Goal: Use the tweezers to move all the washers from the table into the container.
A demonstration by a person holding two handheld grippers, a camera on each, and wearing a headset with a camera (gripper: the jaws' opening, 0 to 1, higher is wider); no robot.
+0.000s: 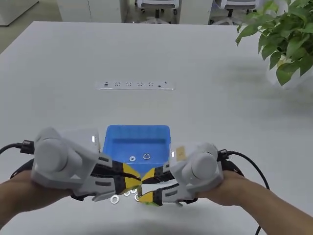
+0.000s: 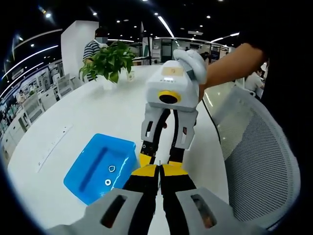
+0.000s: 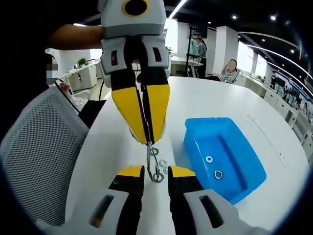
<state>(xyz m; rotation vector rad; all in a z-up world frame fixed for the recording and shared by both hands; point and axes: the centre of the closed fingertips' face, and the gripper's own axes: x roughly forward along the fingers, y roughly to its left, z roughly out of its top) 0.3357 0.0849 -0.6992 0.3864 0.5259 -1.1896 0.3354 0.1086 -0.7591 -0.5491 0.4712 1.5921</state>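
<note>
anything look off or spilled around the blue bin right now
Nothing stands out. The blue container sits upright with two washers inside, the remaining washers lie flat on the table beside it, and the left gripper holds the tweezers over them.

Far table left wide open, passage free there. Near edge crowded: left gripper and right gripper found tip to tip, hardly any gap seen between. Container set just beyond tips, way in blocked by its near wall. Loose washers scattered beneath tips. Plant placed well off, far right.
</note>
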